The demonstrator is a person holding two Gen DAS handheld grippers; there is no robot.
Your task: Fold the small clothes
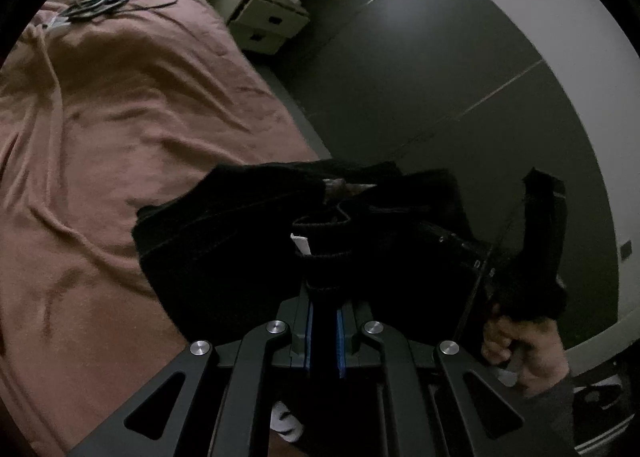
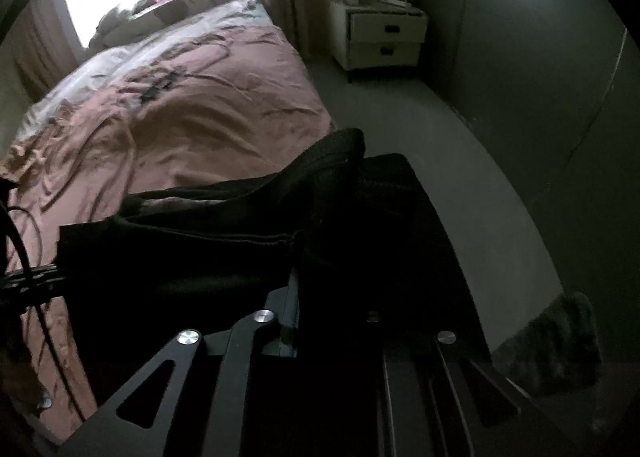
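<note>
A black garment [image 1: 240, 225] with a ribbed band and a small white label [image 1: 301, 243] hangs in the air above the edge of a pink-covered bed [image 1: 120, 117]. My left gripper [image 1: 323, 293] is shut on its ribbed band. In the left wrist view the right gripper [image 1: 486, 273], held by a bare hand, grips the garment's other end. In the right wrist view the same black garment [image 2: 224, 225] drapes over my right gripper [image 2: 320, 269], hiding its fingertips; the cloth looks clamped between them.
A white two-drawer nightstand [image 2: 378, 37] stands beyond the bed by a dark wall. Grey floor [image 2: 460, 185] runs beside the bed. Cables [image 2: 20, 257] hang at the left. A dark furry thing [image 2: 560, 345] lies on the floor at right.
</note>
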